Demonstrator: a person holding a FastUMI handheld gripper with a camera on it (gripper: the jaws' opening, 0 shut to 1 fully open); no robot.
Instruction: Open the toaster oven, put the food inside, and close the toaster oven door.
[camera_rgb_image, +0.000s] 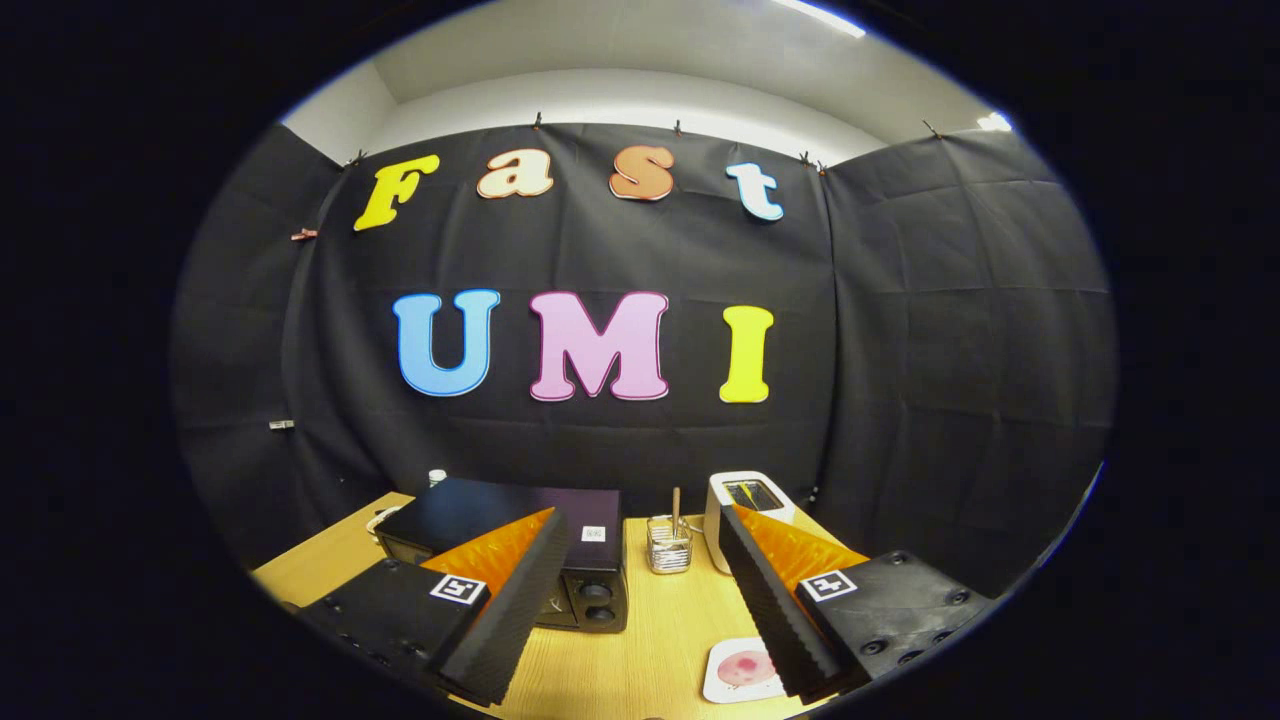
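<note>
A black toaster oven (520, 520) stands on the wooden table (650, 650), partly hidden behind my left finger, with its knobs facing me and its door apparently closed. A white square plate (742, 668) with a pink round piece of food on it lies on the table just inside my right finger. My gripper (640, 525) hovers above the table, open wide, with nothing between its fingers.
A white pop-up toaster (745, 497) stands at the back right of the table, beyond the right finger. A small clear glass holder (668, 545) with sticks stands between it and the oven. The black cloth wall closes the booth behind the table.
</note>
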